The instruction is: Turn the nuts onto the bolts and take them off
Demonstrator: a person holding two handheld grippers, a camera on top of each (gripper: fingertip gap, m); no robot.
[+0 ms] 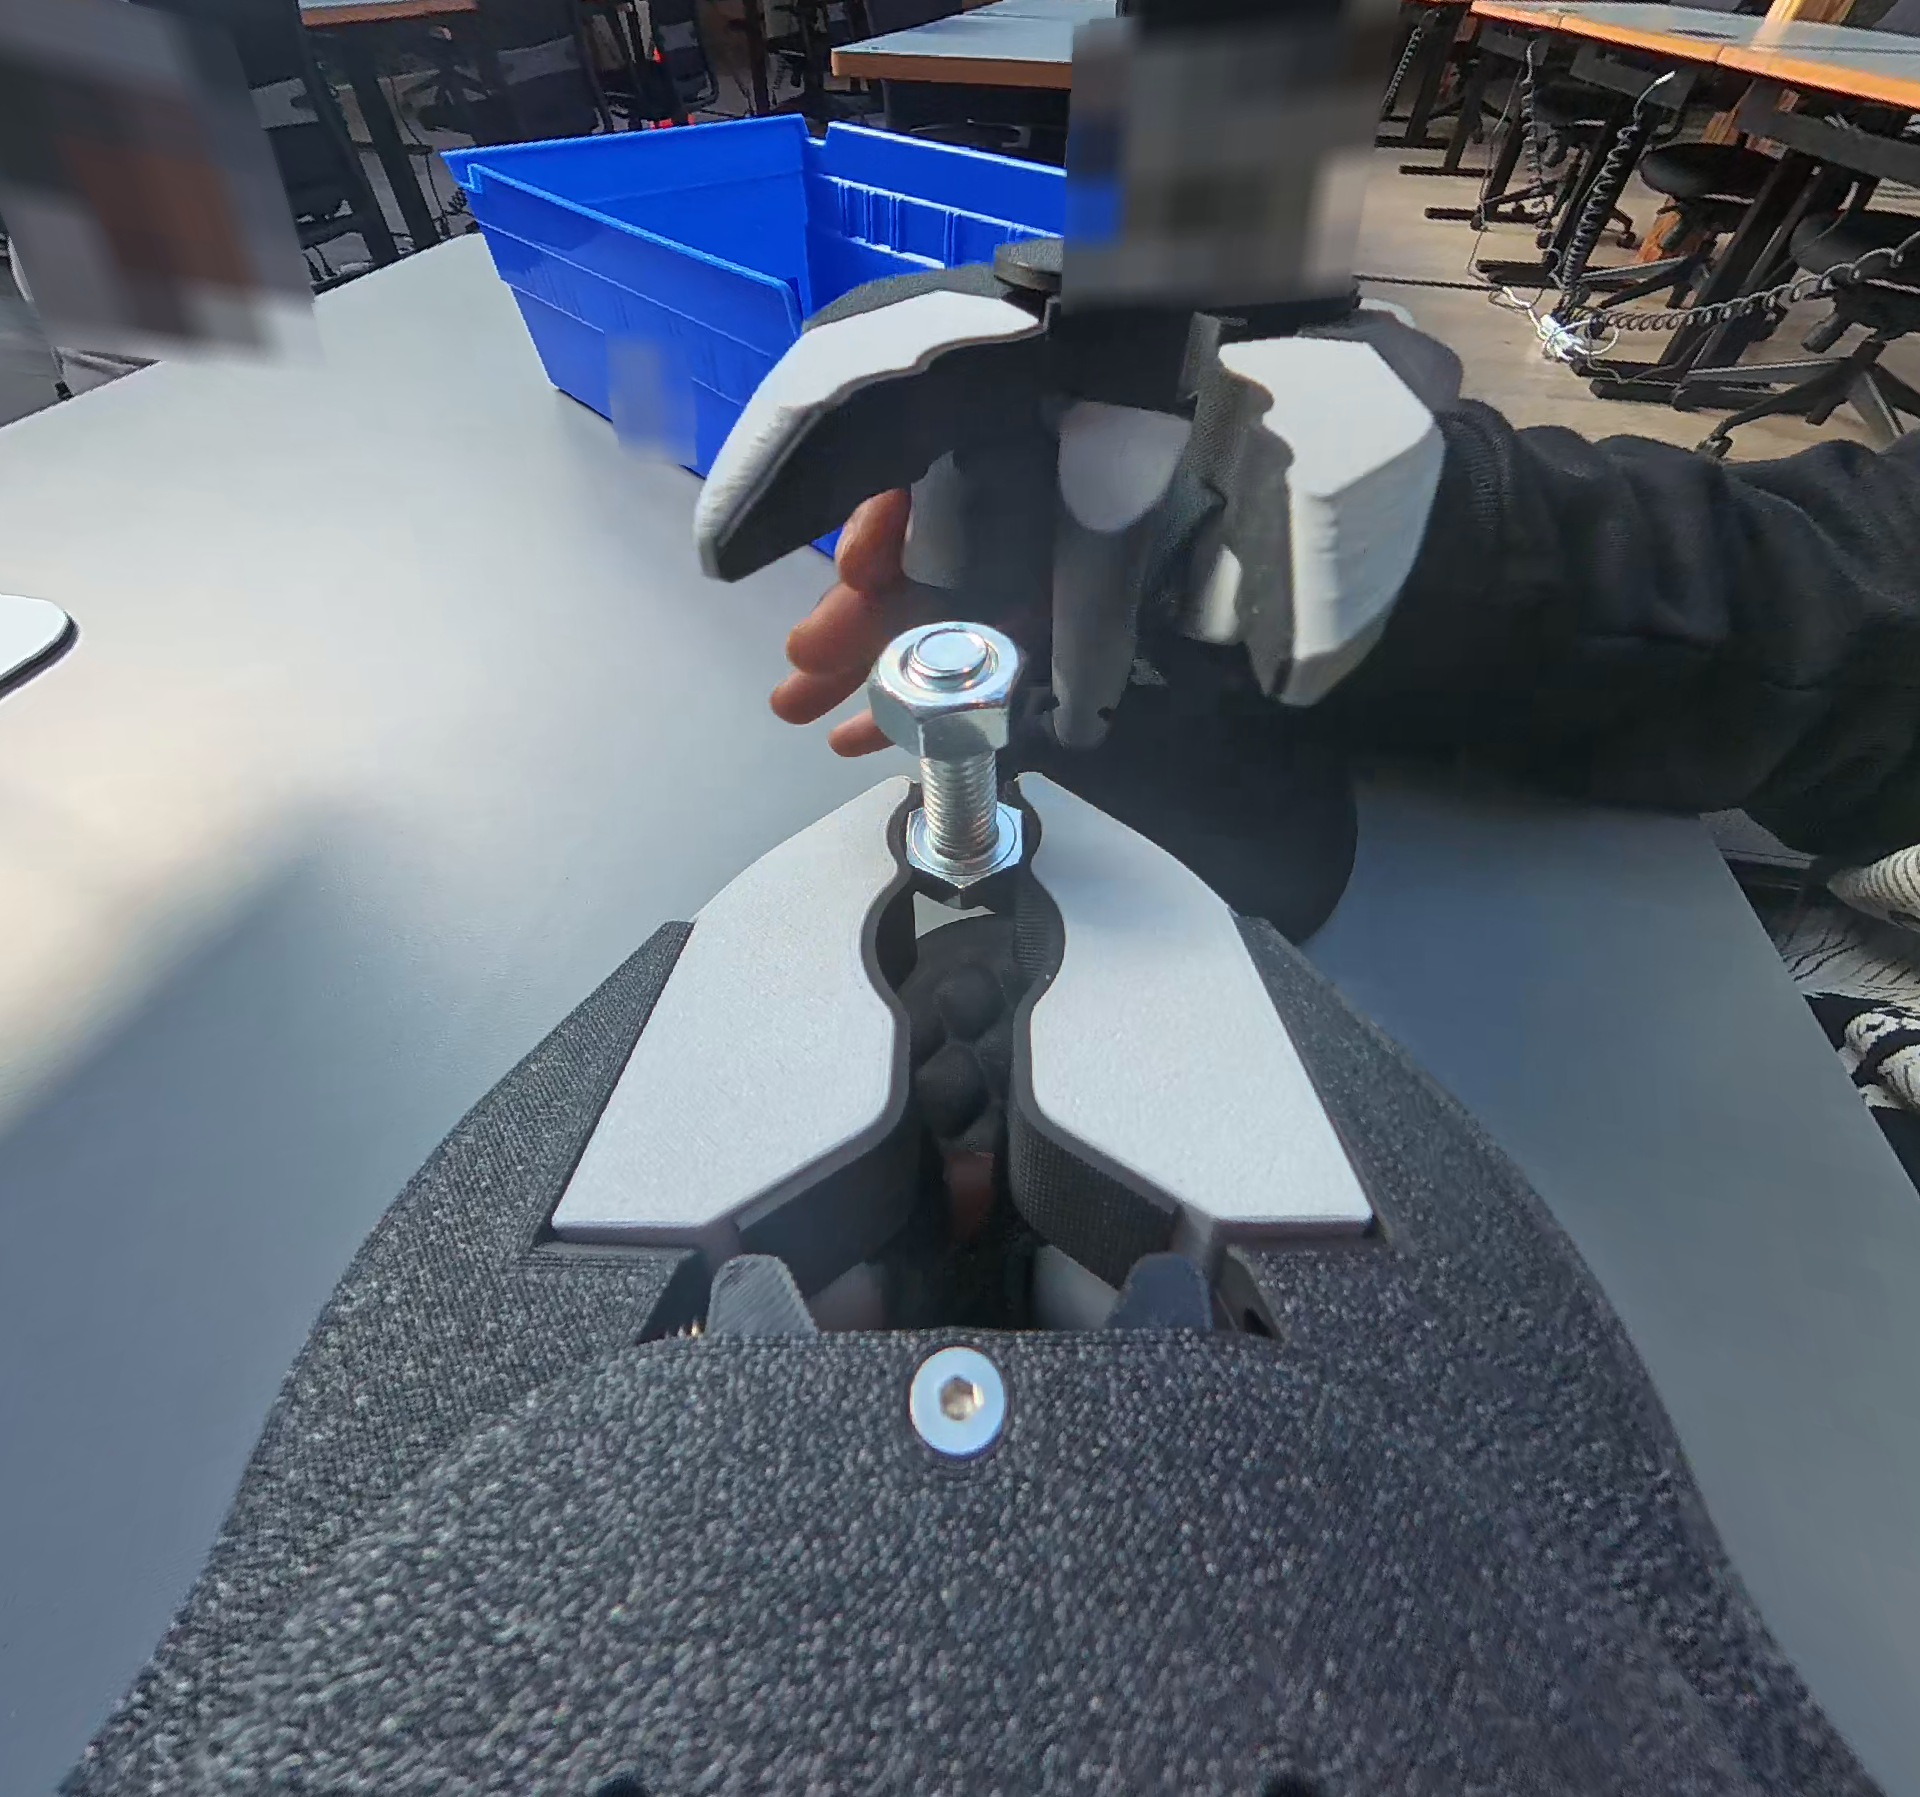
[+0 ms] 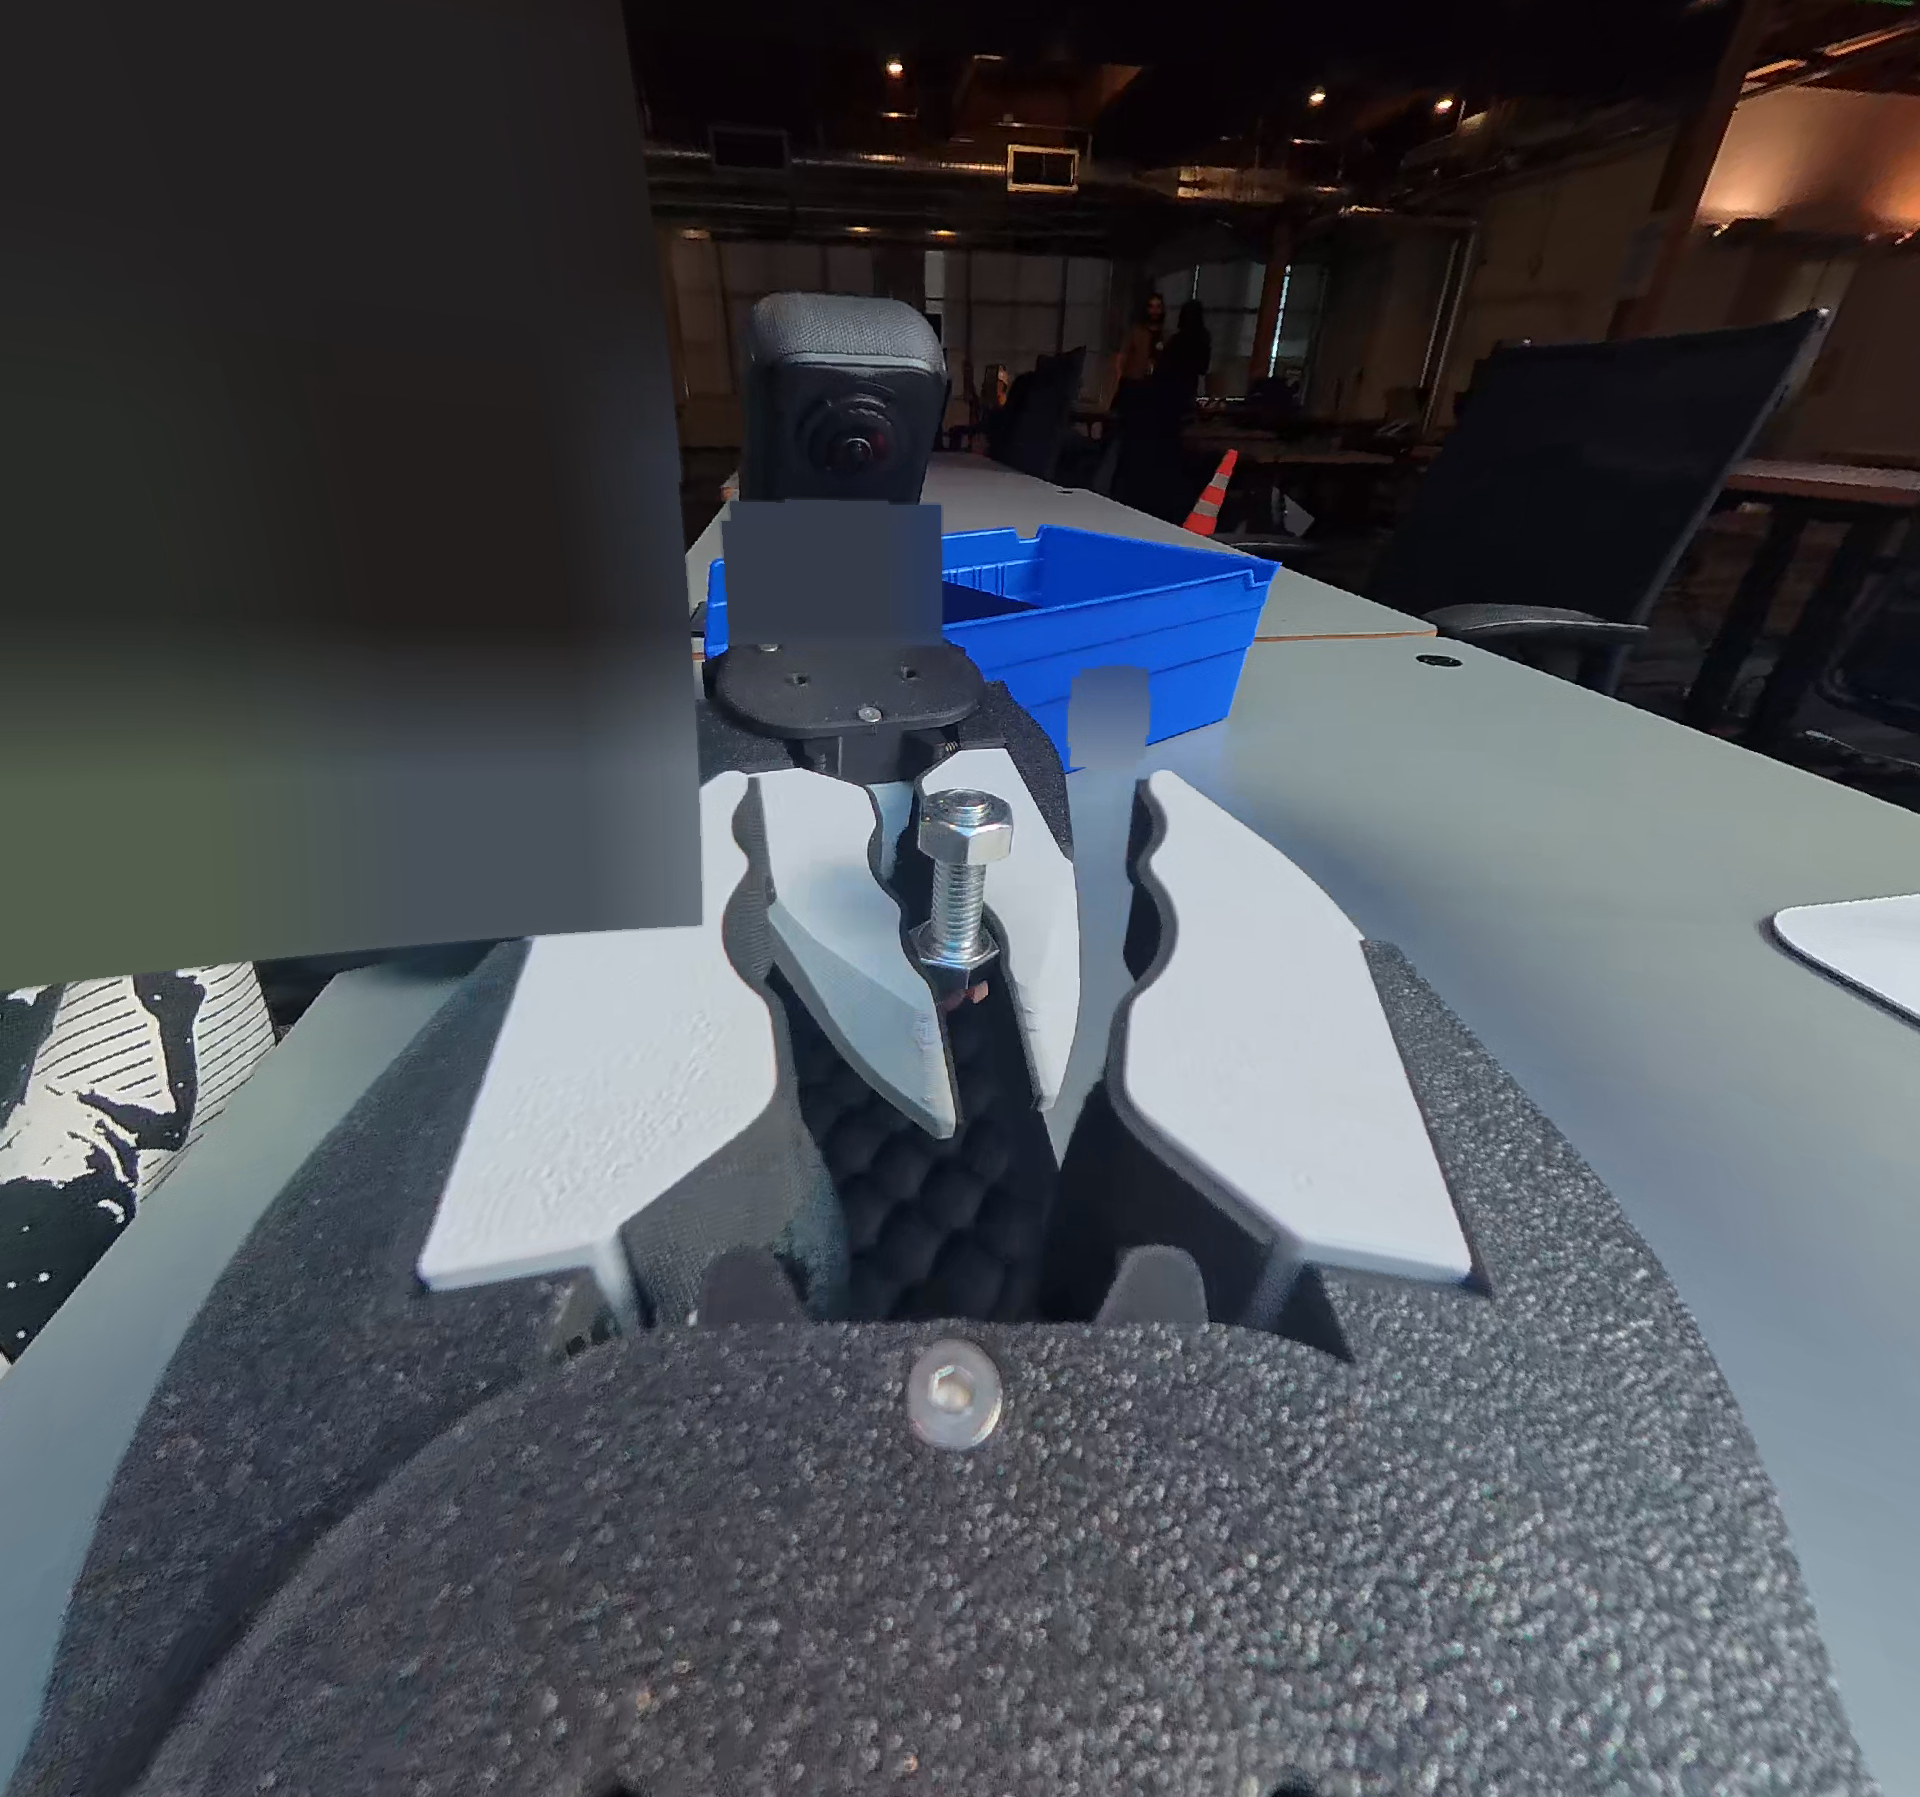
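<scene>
A silver bolt stands upright with its hex head clamped in my left gripper, which is shut on it. A silver hex nut sits on the threads at the bolt's top end. My right gripper faces it from the far side, held by a hand, and is open with its tips just above and behind the nut. In the right wrist view the nut and bolt stand between the wide-apart fingers of my right gripper, not touched. The left gripper points toward this camera.
A blue plastic bin stands on the grey table behind the grippers; it also shows in the right wrist view. A white pad lies at the table's side. A dark sleeve rests at the table's right edge. Desks and chairs stand beyond. There is about 6 cm between the tips of the two grippers.
</scene>
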